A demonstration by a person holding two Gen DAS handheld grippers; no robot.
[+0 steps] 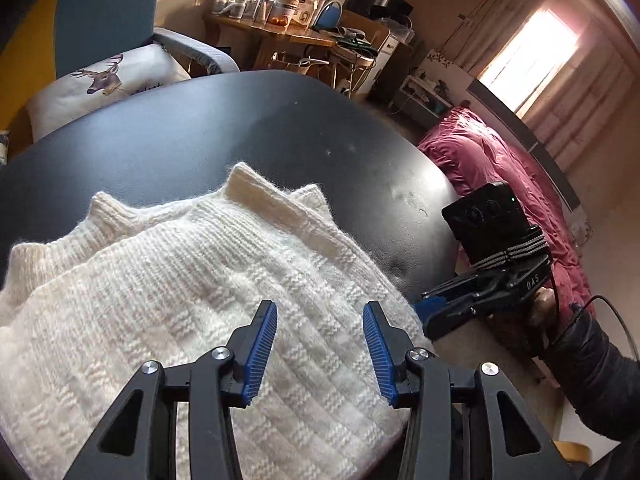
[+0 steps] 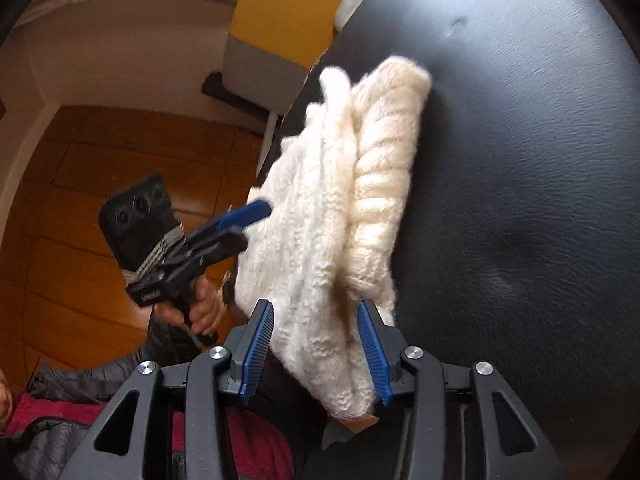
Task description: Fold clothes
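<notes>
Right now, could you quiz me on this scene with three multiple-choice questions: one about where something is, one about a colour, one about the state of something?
1. Where does the sweater lie?
A. on the black table
B. on the bed
C. on the floor

2. What colour are the gripper pads?
A. red
B. blue
C. green

3. How do the left gripper and right gripper stand?
A. both shut on the sweater
B. one open, one shut
C. both open

Answers:
1. A: the cream knit rests folded on the dark tabletop.
2. B: ribbed blue pads line each finger.
3. C: each camera shows a wide gap between its own fingers, with nothing clamped.
</notes>
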